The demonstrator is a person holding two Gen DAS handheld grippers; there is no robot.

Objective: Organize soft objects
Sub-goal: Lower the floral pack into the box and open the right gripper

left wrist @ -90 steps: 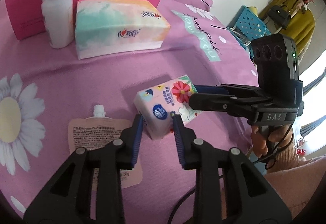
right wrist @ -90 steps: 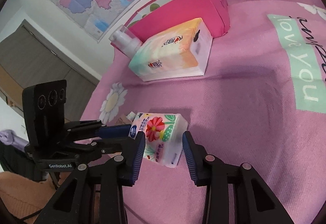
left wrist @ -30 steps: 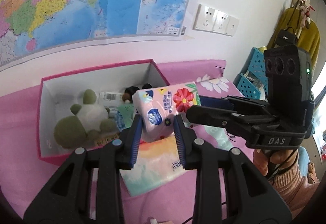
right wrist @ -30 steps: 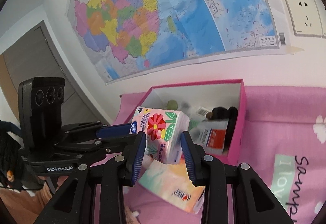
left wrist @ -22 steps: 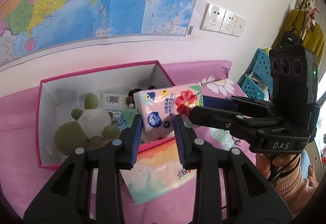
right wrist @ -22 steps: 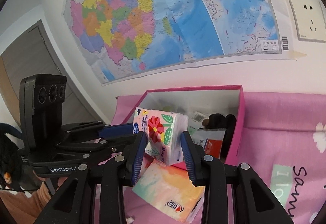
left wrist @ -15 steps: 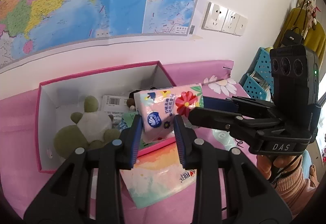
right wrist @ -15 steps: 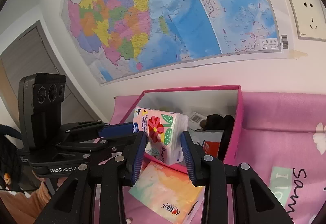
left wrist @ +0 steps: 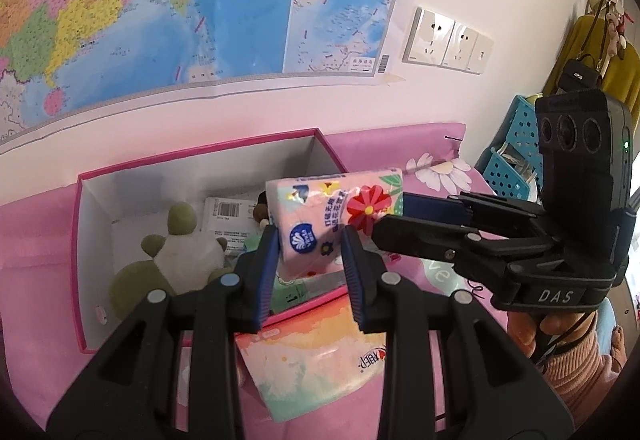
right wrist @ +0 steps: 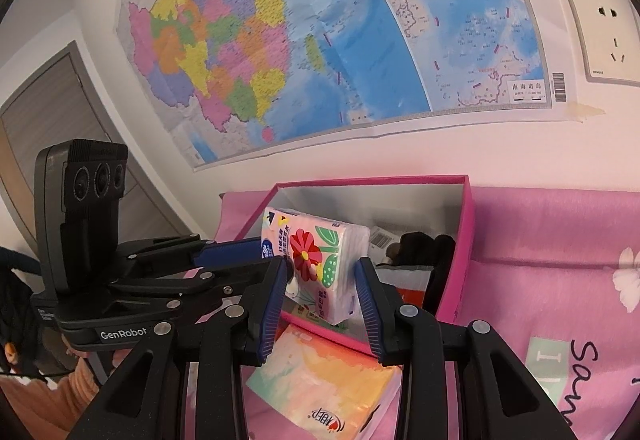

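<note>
1. Left gripper and right gripper both clamp the tissue pack; fingers narrow, pressed on its sides.
2. Pack is in the air over the box; plush inside; larger tissue pack just in front.

Both tongs grip one flowered tissue pack from opposite ends, holding it in the air above the pink box. The left tongs pinch its near end between blue-lined fingers, tilted downward. The right tongs clamp the other end, reaching in more level. A hand in a pink ribbed sleeve holds the right tongs' handle.
</note>
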